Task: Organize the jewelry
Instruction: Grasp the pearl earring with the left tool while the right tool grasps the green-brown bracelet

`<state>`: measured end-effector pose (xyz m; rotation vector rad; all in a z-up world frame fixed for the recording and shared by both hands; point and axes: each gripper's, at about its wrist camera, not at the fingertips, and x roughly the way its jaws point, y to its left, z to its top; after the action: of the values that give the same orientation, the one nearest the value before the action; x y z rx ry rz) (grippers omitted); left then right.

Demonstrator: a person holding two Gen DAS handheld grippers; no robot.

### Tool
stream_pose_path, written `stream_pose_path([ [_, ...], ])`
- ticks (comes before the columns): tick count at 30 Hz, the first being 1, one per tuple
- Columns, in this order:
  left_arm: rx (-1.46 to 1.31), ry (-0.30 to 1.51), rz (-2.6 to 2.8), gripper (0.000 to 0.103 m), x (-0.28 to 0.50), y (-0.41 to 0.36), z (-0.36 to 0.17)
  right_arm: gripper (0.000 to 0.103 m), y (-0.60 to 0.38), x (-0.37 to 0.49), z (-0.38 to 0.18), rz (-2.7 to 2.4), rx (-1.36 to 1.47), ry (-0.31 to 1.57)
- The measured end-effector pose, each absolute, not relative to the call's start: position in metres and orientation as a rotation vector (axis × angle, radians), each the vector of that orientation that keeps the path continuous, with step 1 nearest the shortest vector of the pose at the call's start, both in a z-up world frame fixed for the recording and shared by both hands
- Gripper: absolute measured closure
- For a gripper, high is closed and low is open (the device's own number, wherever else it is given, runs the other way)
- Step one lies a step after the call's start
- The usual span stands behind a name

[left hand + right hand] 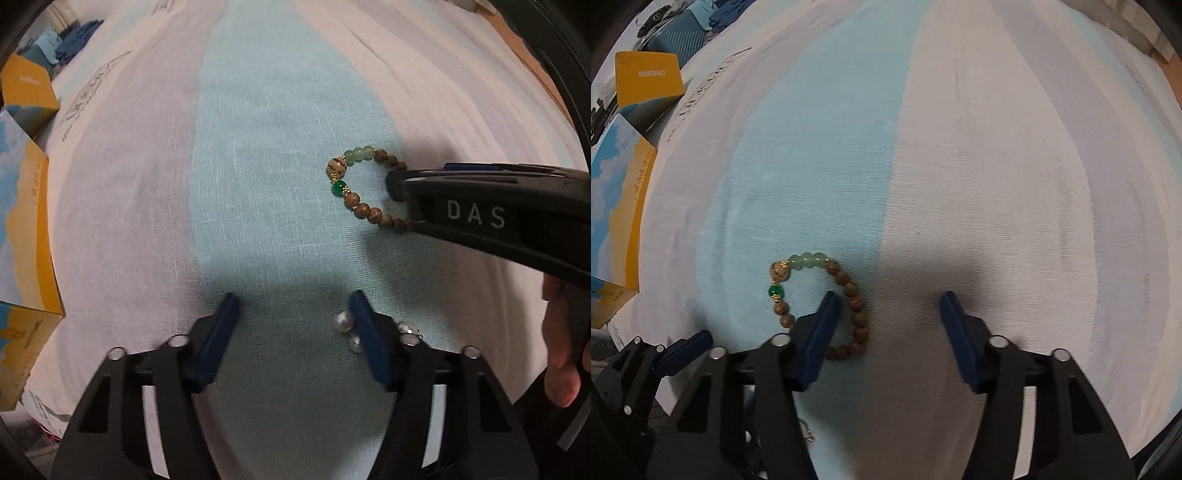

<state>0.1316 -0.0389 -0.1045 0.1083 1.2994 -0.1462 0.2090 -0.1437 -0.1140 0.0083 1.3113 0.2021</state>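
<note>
- Bracelet (820, 302) of brown and green beads lies flat on the striped cloth (960, 166). The right gripper (888, 306) has one blue finger inside the bead ring and the other finger well off to the side, with one side of the ring between them.
- Right gripper's fingers stand apart and do not press on the beads yet.
- Pearl piece (345, 321) lies by the left gripper (293, 306). Some pearls sit just inside its right-hand finger and some just outside. Its fingers are apart too, with nothing squeezed.
- If the right gripper shuts now, I think the round beads could roll or pop out, because they are smooth and small.
- If the left gripper shuts now, its finger might push the pearls away or catch only one, because that finger sits right across them.
- Soft cloth could bunch up and get pinched with the jewelry.
- The two grippers are near each other and could bump.
- Cloth has wide blue, white and grey stripes with some print on it.
- Beyond the grippers on their left stand yellow and blue boxes (620, 206), with blue things heaped farther back.
</note>
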Motion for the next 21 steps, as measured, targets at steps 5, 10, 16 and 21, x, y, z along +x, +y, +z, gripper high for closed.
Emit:
stream_pose_path([
  [5, 0.126, 1.301, -0.162, 0.079, 0.129, -0.043, -0.104, 0.081, -0.149, 0.208, -0.115, 0.185, -0.007, 1.303],
  [10, 0.125, 1.297, -0.169, 0.094, 0.124, -0.044, -0.101, 0.096, -0.15, 0.205, -0.115, 0.186, -0.002, 1.291],
  [16, 0.119, 1.283, -0.16, 0.102, 0.13, -0.039, -0.091, 0.096, -0.154, 0.201, -0.106, 0.195, 0.026, 1.267],
  [21, 0.128, 1.272, -0.161, 0.102, 0.13, -0.041, -0.082, 0.096, -0.172, 0.189, -0.096, 0.197, 0.052, 1.244],
])
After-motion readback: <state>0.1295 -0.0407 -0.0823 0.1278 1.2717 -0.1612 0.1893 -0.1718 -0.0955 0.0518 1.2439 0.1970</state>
